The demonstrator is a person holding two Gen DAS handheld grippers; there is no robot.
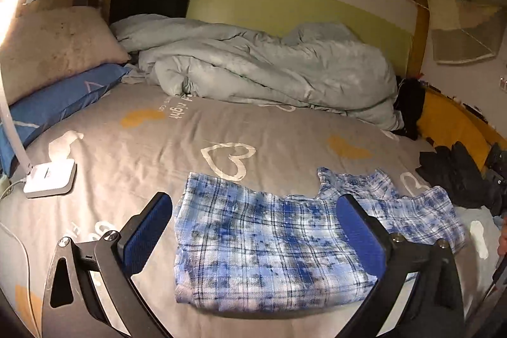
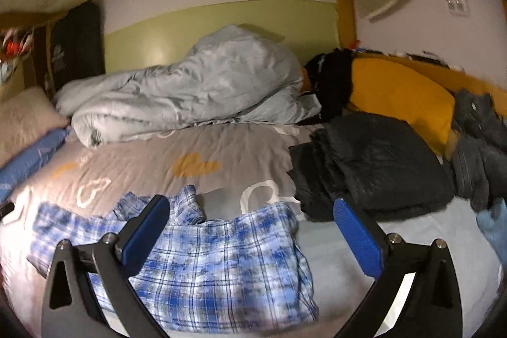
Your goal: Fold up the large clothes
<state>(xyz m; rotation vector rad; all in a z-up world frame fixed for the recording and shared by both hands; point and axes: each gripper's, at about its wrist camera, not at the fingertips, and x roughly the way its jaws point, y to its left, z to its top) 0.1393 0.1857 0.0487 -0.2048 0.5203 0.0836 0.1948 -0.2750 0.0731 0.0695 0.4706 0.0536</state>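
Rumpled blue plaid flannel garment (image 1: 269,246)

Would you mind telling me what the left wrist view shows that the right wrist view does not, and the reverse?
Only the left wrist view shows the white lamp base on the sheet, with its cable, and the glare at the upper left. Only the right wrist view shows the whole dark folded pile and the grey clothes heaped beside the yellow pillow. Both show the blue plaid garment lying on the grey heart-print sheet, the rumpled duvet, and open tongs, left and right, holding nothing.
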